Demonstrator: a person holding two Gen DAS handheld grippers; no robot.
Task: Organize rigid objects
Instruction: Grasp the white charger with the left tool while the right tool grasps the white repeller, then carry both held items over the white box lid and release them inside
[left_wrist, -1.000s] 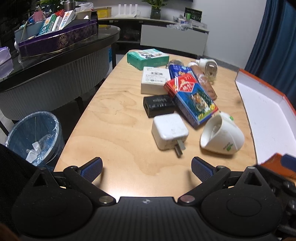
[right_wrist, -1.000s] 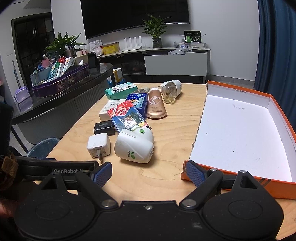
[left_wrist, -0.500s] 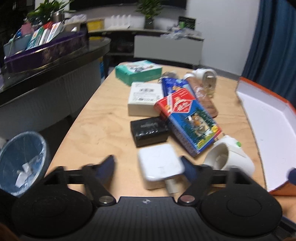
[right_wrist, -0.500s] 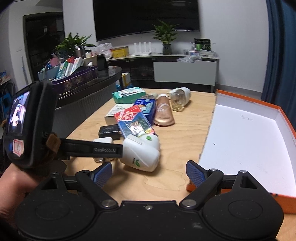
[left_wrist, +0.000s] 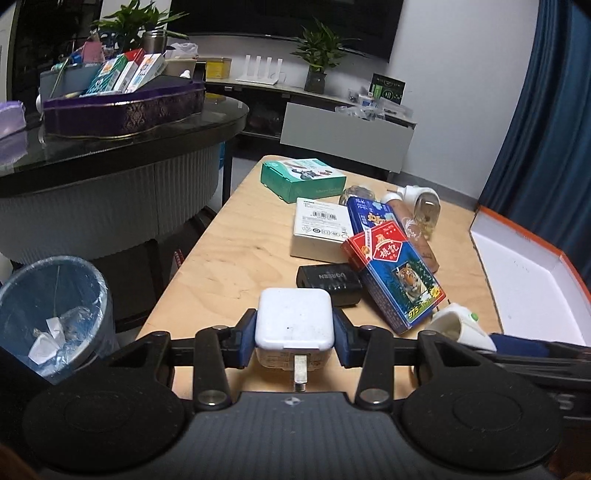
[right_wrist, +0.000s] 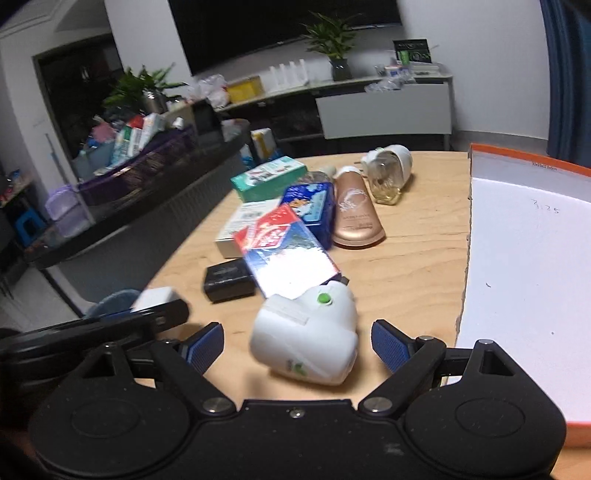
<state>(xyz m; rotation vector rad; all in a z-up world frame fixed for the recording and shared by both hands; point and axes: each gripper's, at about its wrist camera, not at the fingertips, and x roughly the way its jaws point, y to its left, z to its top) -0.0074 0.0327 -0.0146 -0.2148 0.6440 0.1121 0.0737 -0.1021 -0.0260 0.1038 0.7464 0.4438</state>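
Left wrist view: the left gripper (left_wrist: 295, 334) has its blue pads pressed on both sides of the white square plug charger (left_wrist: 294, 323), at the near left edge of the light wooden table (left_wrist: 236, 258). In the right wrist view, the right gripper (right_wrist: 297, 345) stands wide, and the white rounded plug-in device with a green button (right_wrist: 306, 338) lies between its fingers, untouched, just left of the orange-rimmed white box (right_wrist: 524, 266).

Cluttered wooden table (left_wrist: 236, 258), perhaps plywood

White charger (left_wrist: 294, 321) clamped between blue pads, prong toward camera; white device (right_wrist: 308, 338) on its side on table.
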